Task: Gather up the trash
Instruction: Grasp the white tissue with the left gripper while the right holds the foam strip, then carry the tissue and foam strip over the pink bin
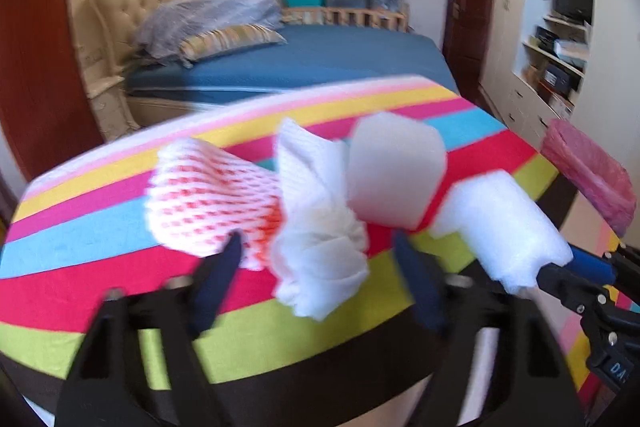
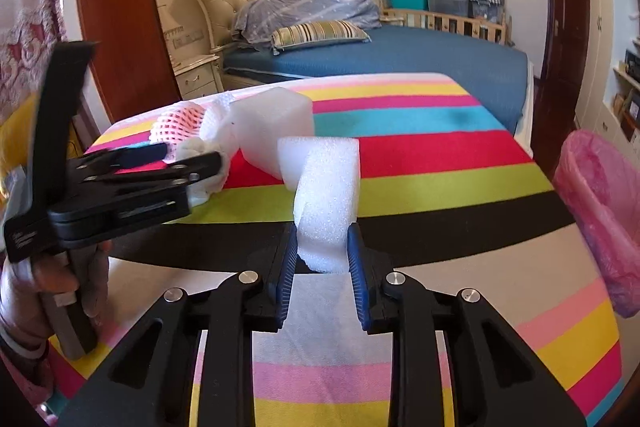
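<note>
Striped worktop (image 2: 440, 151) carried the trash: your right gripper (image 2: 322, 251) fingers clamped the foam block (image 2: 326, 187); your left gripper (image 1: 320, 251) fingers, apart, seemingly straddled the crumpled tissue (image 1: 320, 227) left of it. Next: clamp it.

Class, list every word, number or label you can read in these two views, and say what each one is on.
"DA": pale letters on the body of the right gripper, cut off by the frame edge.
Small label on the left gripper: too blurred to read.
Print on the cardboard box: too small to read.
</note>
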`<state>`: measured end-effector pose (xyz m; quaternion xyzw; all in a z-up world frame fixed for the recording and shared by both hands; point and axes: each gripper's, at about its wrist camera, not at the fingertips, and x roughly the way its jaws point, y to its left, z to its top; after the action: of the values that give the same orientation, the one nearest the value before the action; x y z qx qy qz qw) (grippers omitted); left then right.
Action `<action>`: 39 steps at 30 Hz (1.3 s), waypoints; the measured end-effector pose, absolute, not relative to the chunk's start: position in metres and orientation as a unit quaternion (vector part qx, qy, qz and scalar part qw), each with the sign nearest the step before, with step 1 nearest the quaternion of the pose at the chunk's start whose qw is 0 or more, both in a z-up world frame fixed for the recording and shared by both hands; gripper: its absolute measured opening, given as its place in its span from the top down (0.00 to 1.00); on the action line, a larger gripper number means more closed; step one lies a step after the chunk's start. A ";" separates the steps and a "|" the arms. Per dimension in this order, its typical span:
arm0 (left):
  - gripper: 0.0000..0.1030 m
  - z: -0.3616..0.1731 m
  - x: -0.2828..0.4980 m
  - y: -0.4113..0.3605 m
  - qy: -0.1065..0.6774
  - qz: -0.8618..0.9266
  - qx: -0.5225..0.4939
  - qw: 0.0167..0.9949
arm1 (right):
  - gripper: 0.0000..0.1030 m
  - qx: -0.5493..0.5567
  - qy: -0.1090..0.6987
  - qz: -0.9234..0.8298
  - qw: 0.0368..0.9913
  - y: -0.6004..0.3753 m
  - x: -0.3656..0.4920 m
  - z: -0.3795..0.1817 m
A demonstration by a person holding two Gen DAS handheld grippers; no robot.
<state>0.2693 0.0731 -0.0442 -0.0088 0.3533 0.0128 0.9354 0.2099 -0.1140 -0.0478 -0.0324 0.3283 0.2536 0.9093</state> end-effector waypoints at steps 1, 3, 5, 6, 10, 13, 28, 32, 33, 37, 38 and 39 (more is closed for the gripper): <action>0.64 -0.045 0.271 0.073 0.358 0.002 -0.012 0.934 | 0.76 -0.040 0.325 0.254 0.910 -0.111 0.209 -0.047; 0.64 -0.044 0.269 0.074 0.355 0.001 -0.013 0.935 | 0.76 -0.053 0.320 0.255 0.911 -0.107 0.206 -0.046; 0.65 -0.045 0.265 0.076 0.352 0.001 -0.019 0.936 | 0.76 -0.059 0.320 0.257 0.910 -0.105 0.206 -0.046; 0.66 -0.046 0.262 0.078 0.353 0.001 -0.024 0.935 | 0.76 -0.056 0.324 0.257 0.909 -0.105 0.207 -0.047; 0.67 -0.042 0.231 0.088 0.340 0.004 -0.041 0.940 | 0.72 -0.024 0.329 0.254 0.909 -0.118 0.214 -0.047; 0.67 -0.043 0.211 0.091 0.330 0.001 -0.040 0.943 | 0.58 -0.001 0.341 0.249 0.907 -0.125 0.222 -0.050; 0.67 -0.036 0.190 0.090 0.293 -0.007 -0.032 0.955 | 0.58 -0.074 0.368 0.228 0.899 -0.077 0.248 -0.057; 0.67 -0.037 0.190 0.095 0.298 -0.004 -0.042 0.954 | 0.66 -0.111 0.336 0.227 0.907 -0.066 0.234 -0.052; 0.67 -0.037 0.191 0.096 0.298 -0.002 -0.045 0.953 | 0.66 -0.119 0.327 0.228 0.909 -0.063 0.230 -0.051; 0.67 -0.037 0.191 0.098 0.299 0.003 -0.053 0.953 | 0.66 -0.147 0.307 0.229 0.912 -0.056 0.220 -0.049; 0.67 -0.036 0.192 0.099 0.299 0.004 -0.053 0.953 | 0.66 -0.149 0.304 0.228 0.913 -0.056 0.220 -0.049; 0.67 -0.036 0.192 0.099 0.299 0.005 -0.052 0.953 | 0.66 -0.148 0.303 0.228 0.913 -0.057 0.220 -0.048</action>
<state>0.1919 0.0989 -0.0361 -0.0525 0.2988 0.0048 0.9528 0.2196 -0.0571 -0.0482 -0.1476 0.3033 0.2282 0.9133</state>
